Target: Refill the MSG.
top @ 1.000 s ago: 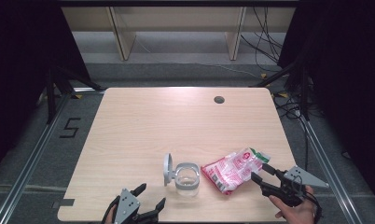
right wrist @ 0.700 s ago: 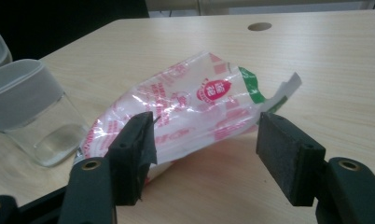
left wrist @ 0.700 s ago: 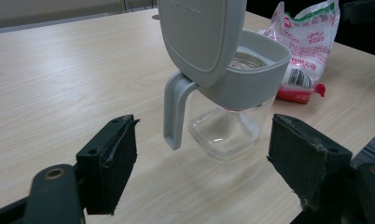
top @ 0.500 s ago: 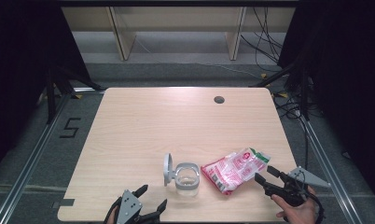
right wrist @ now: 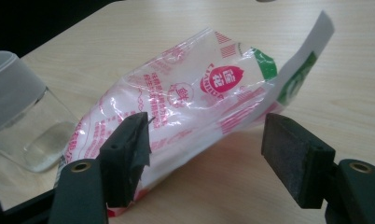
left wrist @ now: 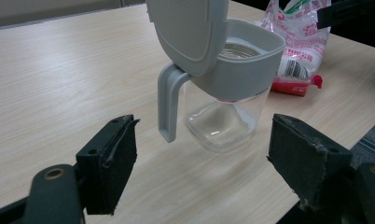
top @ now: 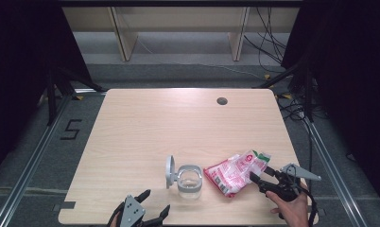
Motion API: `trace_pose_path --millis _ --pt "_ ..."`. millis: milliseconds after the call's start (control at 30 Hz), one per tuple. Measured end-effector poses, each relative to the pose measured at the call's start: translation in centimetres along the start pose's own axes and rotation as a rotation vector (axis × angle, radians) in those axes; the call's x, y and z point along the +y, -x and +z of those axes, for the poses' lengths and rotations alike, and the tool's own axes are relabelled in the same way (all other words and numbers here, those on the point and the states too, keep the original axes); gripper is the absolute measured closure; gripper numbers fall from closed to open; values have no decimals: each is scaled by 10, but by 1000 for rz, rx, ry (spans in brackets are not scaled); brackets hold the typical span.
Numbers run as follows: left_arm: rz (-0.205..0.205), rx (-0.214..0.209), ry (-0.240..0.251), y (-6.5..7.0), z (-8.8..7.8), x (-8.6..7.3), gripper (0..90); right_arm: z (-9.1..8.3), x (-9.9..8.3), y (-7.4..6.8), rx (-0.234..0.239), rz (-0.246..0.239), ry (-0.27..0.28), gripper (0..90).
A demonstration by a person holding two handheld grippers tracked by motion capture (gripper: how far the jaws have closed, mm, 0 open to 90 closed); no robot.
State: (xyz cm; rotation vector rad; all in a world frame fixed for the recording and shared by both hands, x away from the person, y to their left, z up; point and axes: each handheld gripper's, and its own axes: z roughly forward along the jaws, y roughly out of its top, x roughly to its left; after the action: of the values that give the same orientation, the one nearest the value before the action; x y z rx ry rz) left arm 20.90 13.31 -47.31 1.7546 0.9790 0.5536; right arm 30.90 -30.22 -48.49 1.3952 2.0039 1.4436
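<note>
Left gripper [top: 148, 213] sits at the bottom left of the high view, jaws wide apart, nothing between them. Left gripper view: it points at the jar [left wrist: 227, 100], which stands a little ahead of the pads, not touching.

Jar [top: 189, 180] is at lower centre of the high view, clear glass with a grey collar, lid [top: 169, 171] flipped up on its left side. Looks empty, though the bottom is hard to read.

Bag [top: 235, 172] lies just right of the jar, red and white print, green strip at its upper right end. It lies flat on the table [top: 178, 123].

Right gripper [top: 263, 176] is at lower right, held in a hand [top: 292, 210]. Its jaws have just been opening and stand wide. Right gripper view: the bag [right wrist: 195, 107] lies just ahead of the pads, nearer the left one, no pad pressing on it.

Step, as I judge it: approach to pick up the bag, likely to pour into the open jar. Next move calls for pushing the right jaws forward around the bag's near end, then closing. Left gripper probably needs to steady the jar.
</note>
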Motion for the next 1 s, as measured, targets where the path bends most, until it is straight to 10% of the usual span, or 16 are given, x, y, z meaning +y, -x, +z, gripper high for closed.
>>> trace_pose_path --millis 233,533,1000 --pt "5 -4 -5 0 2 -1 224 16 3 3 -8 24 -20 415" --pt "-4 -3 -9 1 2 -2 224 27 9 -2 30 16 -4 856" --pt "12 -14 -19 3 4 -2 225 13 40 -40 138 -238 106 900"
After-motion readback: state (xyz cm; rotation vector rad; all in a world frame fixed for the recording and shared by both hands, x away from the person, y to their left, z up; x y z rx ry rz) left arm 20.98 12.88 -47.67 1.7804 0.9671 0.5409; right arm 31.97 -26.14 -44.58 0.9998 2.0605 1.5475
